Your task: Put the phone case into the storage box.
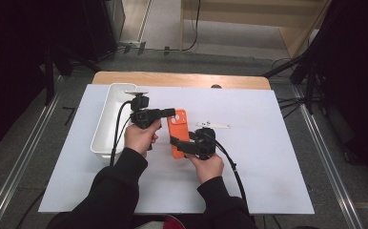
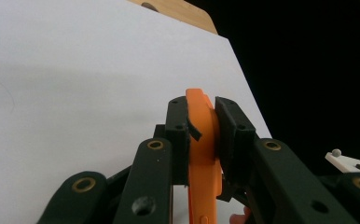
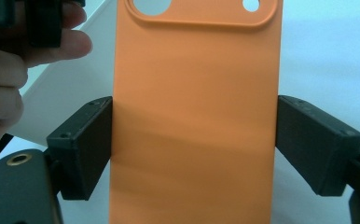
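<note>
We hold the orange case [image 1: 178, 131] above the worktop [image 1: 268, 162] between both tongs: left tongs [image 1: 171, 112] clamp its top edge, right tongs [image 1: 178, 144] grip its sides. A white bin [image 1: 107, 119] sits beside the left tongs.

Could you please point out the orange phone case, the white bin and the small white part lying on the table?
orange phone case [image 3: 194, 116]: right gripper view, middle of its flat back.
white bin [image 1: 107, 125]: high view, its inner wall.
small white part [image 1: 214, 125]: high view, middle of the strip.
</note>
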The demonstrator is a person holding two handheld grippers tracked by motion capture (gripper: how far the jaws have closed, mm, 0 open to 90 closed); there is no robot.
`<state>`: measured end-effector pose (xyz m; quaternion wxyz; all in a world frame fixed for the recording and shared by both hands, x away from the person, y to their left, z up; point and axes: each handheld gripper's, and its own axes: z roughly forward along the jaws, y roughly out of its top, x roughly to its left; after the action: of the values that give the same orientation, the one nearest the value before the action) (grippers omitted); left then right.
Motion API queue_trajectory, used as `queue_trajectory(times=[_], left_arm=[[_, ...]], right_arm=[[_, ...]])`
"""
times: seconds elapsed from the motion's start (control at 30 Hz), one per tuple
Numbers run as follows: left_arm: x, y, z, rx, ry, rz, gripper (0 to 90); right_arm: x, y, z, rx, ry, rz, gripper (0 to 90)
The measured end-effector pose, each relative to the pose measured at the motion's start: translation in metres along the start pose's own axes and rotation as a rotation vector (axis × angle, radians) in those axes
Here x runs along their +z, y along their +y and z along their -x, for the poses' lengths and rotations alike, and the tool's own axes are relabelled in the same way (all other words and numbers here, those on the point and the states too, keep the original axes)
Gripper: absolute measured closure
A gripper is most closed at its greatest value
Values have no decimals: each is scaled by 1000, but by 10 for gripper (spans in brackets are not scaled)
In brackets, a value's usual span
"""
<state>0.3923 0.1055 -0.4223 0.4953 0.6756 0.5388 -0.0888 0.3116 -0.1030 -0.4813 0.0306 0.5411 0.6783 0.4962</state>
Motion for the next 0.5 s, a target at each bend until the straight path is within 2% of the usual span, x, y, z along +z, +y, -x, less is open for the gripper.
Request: queue_trajectory(times=[0.3,0.5], left_arm=[[-1,0,2,10,-9,9,765],[-1,0,3,16,-10,8,766]], right_arm=[[-1,0,-1,-24,-17,14,140],[0,0,-2,-27,-20,2,138]])
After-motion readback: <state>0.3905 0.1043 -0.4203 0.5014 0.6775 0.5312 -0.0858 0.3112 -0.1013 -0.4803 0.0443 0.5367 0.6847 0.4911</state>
